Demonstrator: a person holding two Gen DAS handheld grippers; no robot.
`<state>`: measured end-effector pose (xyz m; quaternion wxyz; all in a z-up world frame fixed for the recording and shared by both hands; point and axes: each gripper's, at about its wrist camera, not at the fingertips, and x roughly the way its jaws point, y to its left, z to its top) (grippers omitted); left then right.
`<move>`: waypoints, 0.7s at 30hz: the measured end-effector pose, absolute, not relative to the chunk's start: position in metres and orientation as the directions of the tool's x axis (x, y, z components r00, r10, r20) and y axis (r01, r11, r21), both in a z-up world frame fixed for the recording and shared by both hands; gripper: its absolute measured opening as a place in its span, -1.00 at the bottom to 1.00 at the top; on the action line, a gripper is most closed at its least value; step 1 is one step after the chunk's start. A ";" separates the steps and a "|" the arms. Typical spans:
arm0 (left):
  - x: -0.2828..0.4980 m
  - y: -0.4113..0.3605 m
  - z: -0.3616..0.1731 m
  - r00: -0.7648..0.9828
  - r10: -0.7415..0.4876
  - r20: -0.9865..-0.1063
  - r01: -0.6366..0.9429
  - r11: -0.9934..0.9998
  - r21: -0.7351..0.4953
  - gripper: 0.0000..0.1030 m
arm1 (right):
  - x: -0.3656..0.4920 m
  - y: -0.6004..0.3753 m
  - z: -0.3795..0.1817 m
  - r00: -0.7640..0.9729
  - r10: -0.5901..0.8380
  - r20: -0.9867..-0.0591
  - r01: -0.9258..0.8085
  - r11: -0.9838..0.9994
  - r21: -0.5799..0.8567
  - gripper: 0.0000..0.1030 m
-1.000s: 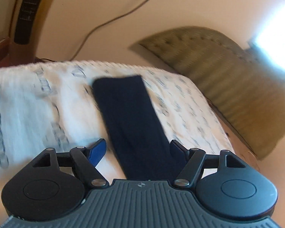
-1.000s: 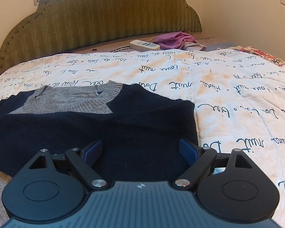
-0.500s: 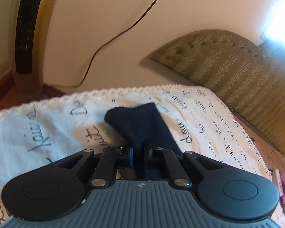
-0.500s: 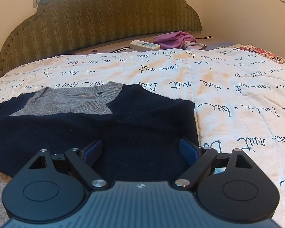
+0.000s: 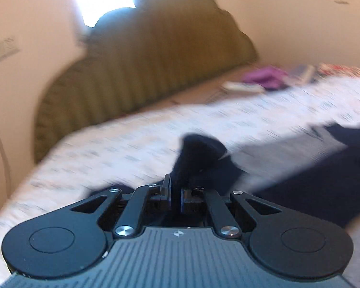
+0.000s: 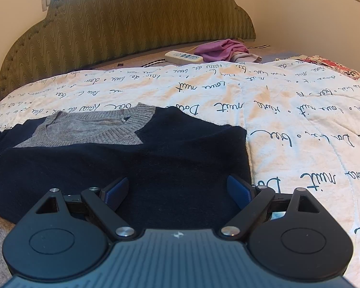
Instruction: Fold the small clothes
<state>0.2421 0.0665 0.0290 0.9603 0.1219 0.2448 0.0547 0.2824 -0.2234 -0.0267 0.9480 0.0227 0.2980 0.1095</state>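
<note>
The bed (image 6: 300, 110), under a white quilt (image 6: 276, 96) printed with script, fills most of both views, with the green headboard (image 6: 132, 19) arching across the top of the right wrist frame. The sweater (image 6: 136, 158), navy with a grey collar, lies flat on the quilt in the left and centre of that frame, its body spread from the middle down to the lower edge. In the upper centre, well apart from it near the headboard, sit a purple garment (image 6: 218, 49) and a white power strip (image 6: 183, 56). The sleeve (image 5: 199, 153) of the sweater rises as a dark bunch in the middle of the blurred left wrist frame.

The left tongs (image 5: 176, 195) are closed on that sleeve, the cloth standing up out of the narrow gap between the jaws. The right tongs (image 6: 177, 190) are spread wide, low over the sweater's body at the bottom centre, holding nothing; whether they touch the knit cannot be told.

The likely step is carrying the sleeve across onto the body. The risk is that the pinch holds only a small bunch of soft knit, so a fast swing could pull it free or drag the whole sweater askew, since nothing clearly pins the body down. A sleeve laid twisted would leave a lumpy, crooked fold
</note>
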 end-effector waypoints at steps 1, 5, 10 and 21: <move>0.242 0.053 0.019 0.860 0.151 -0.487 -0.021 0.965 0.261 -0.92 | 0.282 -0.223 -0.027 0.798 0.222 -0.560 -0.194 0.975 0.109 0.75; 0.248 0.034 -0.008 0.825 0.192 -0.531 -0.034 0.955 0.293 -0.92 | 0.282 -0.223 -0.026 0.798 0.222 -0.560 -0.194 0.975 0.110 0.75; 0.242 0.042 -0.009 0.843 0.176 -0.508 -0.058 0.969 0.240 -0.92 | 0.283 -0.223 -0.026 0.798 0.220 -0.562 -0.194 0.975 0.107 0.75; 0.235 0.048 0.003 0.874 0.172 -0.454 -0.096 0.978 0.186 -0.92 | 0.294 -0.163 0.039 0.554 0.634 -0.539 -0.311 0.758 0.573 0.79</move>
